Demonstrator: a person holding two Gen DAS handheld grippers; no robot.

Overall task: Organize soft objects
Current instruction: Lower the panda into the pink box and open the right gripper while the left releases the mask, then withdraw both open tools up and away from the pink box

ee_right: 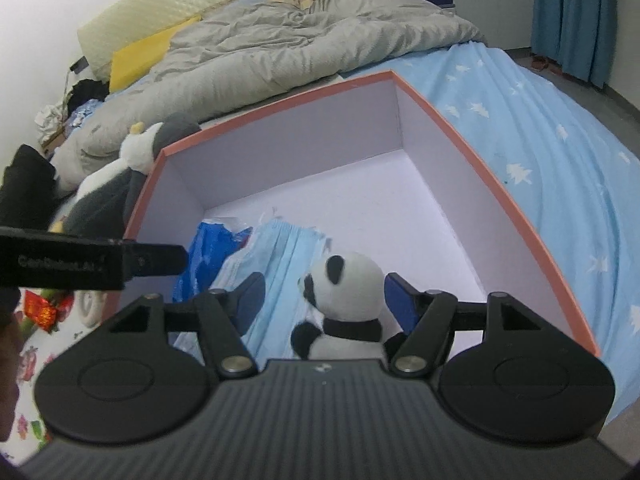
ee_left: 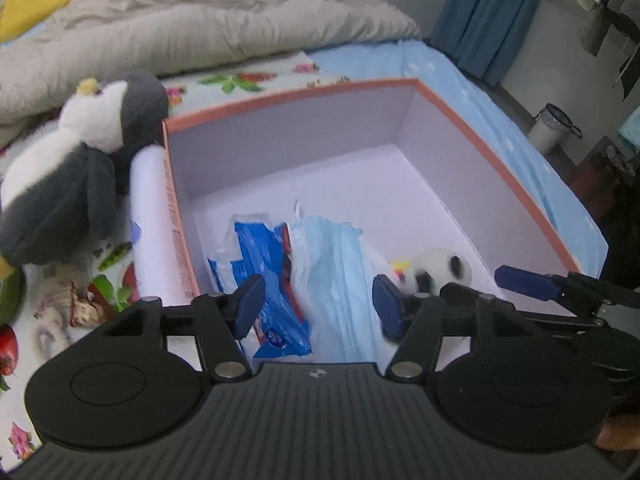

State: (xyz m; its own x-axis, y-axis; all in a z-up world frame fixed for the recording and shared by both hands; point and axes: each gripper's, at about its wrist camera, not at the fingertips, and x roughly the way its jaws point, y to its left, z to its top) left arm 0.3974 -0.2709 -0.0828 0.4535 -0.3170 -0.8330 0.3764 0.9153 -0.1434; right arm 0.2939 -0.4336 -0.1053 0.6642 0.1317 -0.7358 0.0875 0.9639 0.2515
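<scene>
An open box (ee_left: 480, 152) with an orange rim and pale inside stands on the bed; it also shows in the right wrist view (ee_right: 452, 120). In it lie a blue packet (ee_left: 272, 280), a pack of light blue face masks (ee_left: 340, 272) and a small panda plush (ee_right: 348, 296). My left gripper (ee_left: 316, 304) is open above the masks, empty. My right gripper (ee_right: 324, 300) is open, with the panda between its fingers near the right one. The panda also shows in the left wrist view (ee_left: 440, 268). A penguin plush (ee_left: 72, 168) stands outside the box, to its left.
A grey duvet (ee_right: 300, 28) is heaped on the far side of the bed. A white roll (ee_left: 150, 216) leans on the box's left wall. A light blue sheet (ee_right: 540, 152) with white trees lies to the right. Blue curtains (ee_left: 488, 12) and a bin (ee_left: 550, 126) stand beyond.
</scene>
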